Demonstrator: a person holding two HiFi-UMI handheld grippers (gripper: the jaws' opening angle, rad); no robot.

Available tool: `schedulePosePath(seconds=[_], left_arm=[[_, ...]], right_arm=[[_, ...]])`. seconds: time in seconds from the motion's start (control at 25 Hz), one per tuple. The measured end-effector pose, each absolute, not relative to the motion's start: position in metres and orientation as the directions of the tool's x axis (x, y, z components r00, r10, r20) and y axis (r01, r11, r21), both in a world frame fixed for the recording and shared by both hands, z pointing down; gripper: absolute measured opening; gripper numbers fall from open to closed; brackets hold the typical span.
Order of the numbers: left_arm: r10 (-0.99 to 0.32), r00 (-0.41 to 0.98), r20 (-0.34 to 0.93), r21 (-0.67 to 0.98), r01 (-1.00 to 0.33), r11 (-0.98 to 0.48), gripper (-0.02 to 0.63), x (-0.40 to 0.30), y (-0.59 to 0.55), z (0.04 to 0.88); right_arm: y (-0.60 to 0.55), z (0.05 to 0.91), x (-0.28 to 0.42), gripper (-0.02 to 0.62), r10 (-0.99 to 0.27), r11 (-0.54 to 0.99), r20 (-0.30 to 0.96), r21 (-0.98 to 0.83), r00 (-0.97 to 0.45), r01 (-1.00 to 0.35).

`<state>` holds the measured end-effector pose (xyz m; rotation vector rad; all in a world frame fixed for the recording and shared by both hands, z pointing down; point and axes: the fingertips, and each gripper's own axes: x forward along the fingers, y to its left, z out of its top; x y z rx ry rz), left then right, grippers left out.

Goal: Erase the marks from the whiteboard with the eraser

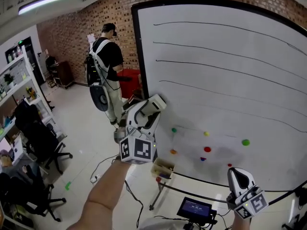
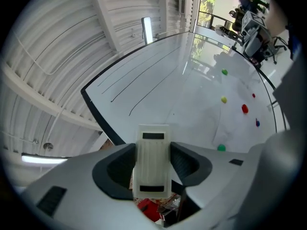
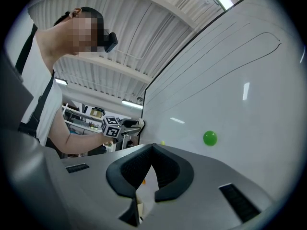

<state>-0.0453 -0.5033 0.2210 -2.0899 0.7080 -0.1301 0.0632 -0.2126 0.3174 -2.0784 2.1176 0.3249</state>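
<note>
Left gripper clamped on the white ribbed plastic eraser, near the left edge of the black-framed whiteboard. Right gripper, near right, has its jaws together and empty. Probably best: press the eraser flat, then sweep right along each black marker line.

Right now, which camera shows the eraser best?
The left gripper view: the eraser fills the centre, clamped between the jaws of the left gripper. The head view shows only its pale end near the whiteboard; the right gripper view shows it tiny, far off.
</note>
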Motion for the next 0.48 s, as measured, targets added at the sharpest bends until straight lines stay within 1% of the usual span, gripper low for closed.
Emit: schedulePosePath(seconds=[0.2,0.4,0.48], left_arm=[[-0.504,0.843,-0.191,-0.830,-0.412,-0.375,0.242,-0.033,-0.487,0.223],[-0.476,0.859,-0.188,-0.838,-0.393,-0.378,0.242,-0.022,-0.468,0.225],[-0.452,0.875,-0.173,-0.847,-0.367,-0.385,0.242,-0.016,-0.457,0.228]], right_arm=[[-0.212,0.320,0.063,0.021,-0.965,-0.014,-0.261,0.048,0.001,-0.999],[-0.203,0.318,0.066,0.021,-0.965,-0.018,-0.264,0.055,0.002,-0.998],[-0.200,0.314,0.067,0.021,-0.965,-0.010,-0.263,0.057,-0.005,-0.998]])
